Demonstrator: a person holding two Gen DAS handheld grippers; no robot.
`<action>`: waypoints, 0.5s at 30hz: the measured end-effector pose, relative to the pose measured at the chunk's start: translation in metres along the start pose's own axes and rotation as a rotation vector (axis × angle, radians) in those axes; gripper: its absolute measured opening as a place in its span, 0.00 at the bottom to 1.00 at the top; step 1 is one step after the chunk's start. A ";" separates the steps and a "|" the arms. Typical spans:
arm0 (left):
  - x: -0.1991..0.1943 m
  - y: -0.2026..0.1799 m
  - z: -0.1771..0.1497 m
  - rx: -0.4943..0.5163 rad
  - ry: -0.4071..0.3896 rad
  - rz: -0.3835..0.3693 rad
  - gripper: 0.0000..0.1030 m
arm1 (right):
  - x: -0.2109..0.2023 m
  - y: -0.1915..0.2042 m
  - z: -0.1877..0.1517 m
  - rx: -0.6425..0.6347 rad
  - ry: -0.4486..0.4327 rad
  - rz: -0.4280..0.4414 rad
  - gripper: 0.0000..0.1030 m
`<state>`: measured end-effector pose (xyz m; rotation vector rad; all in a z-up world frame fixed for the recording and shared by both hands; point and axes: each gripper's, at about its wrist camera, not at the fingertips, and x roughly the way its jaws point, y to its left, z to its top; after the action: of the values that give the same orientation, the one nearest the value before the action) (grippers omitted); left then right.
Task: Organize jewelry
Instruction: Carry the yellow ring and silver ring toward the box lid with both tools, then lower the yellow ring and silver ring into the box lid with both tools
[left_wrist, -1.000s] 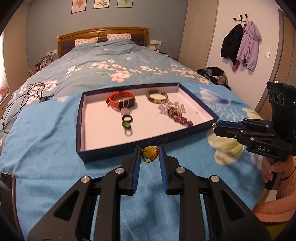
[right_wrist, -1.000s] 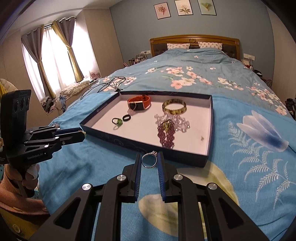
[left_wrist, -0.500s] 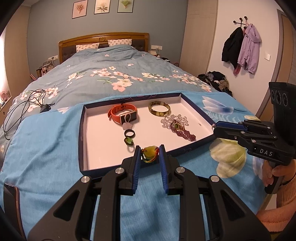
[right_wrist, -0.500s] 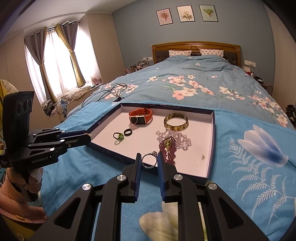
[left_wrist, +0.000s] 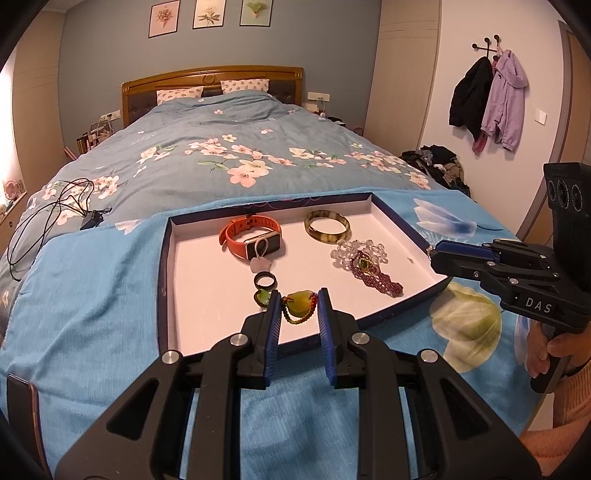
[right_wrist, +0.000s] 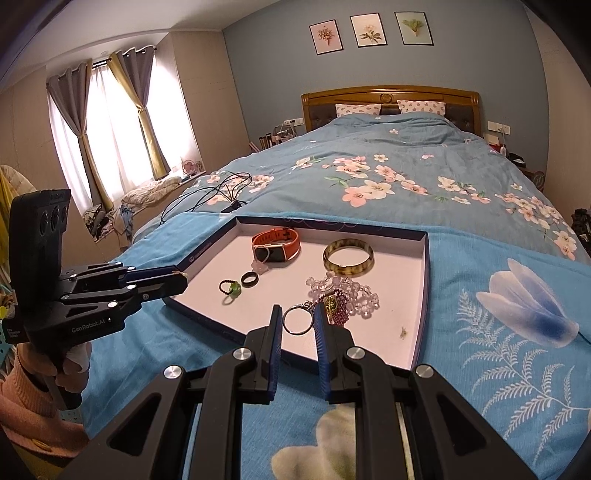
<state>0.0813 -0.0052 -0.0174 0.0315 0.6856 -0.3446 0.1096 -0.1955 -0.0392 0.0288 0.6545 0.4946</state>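
Since a second ago you've carried both tongs over the tray (left_wrist: 391, 212). Left tongs (left_wrist: 297, 308) grip the jade pendant (left_wrist: 301, 300), right tongs (right_wrist: 297, 319) grip the silver ring (right_wrist: 297, 320). Watch, bangle and beads already lie inside; release these two.

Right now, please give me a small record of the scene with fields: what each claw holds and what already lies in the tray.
left claw: shut on the yellow-green pendant bracelet, over the near part of the tray
right claw: shut on the silver ring, over the near edge of the tray
tray: shallow, dark blue rim, on the blue bedspread
in tray: orange watch, amber bangle, black ring, green-stone ring, clear and purple beads
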 end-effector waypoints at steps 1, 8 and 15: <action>0.000 0.000 0.000 0.002 -0.002 0.001 0.20 | 0.000 0.000 0.000 0.001 0.000 0.001 0.15; 0.005 0.001 0.005 0.002 -0.004 0.004 0.20 | 0.006 -0.004 0.008 0.006 -0.003 0.005 0.15; 0.013 0.002 0.009 -0.007 0.005 -0.002 0.20 | 0.013 -0.005 0.011 0.004 0.002 0.006 0.15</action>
<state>0.0968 -0.0080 -0.0183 0.0247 0.6920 -0.3438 0.1271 -0.1927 -0.0386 0.0342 0.6573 0.4993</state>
